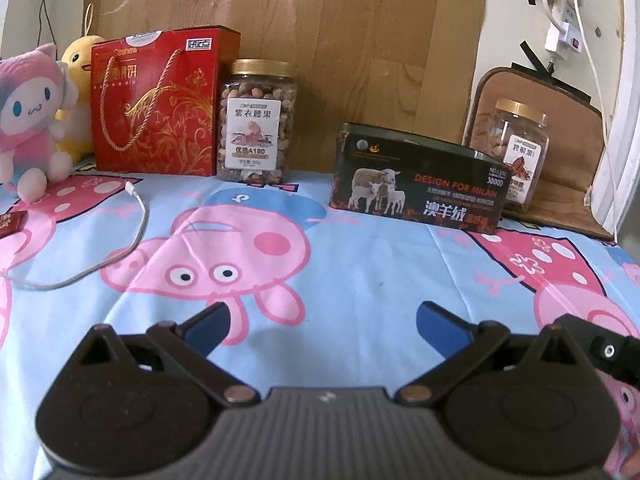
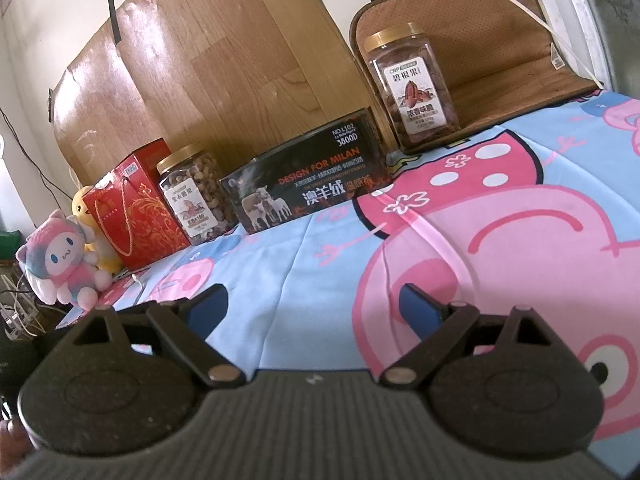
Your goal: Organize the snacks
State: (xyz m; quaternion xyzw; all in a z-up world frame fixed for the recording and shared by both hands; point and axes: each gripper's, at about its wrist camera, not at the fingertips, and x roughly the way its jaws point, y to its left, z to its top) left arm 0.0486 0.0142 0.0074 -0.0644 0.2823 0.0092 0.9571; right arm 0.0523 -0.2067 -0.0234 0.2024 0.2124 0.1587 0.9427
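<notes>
Both grippers empty, jaws spread wide: left gripper (image 1: 322, 322), right gripper (image 2: 310, 306). Pecan jar (image 2: 412, 88) upper right, alone on brown cushion (image 2: 500, 40); cashew jar (image 1: 256, 120) left of centre beside red gift box (image 1: 158, 100). Risk: tall jar tipping on soft bedding if grabbed high

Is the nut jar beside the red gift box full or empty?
Nearly full: nuts fill the nut jar almost up to its gold lid, beside the red gift box.
</notes>
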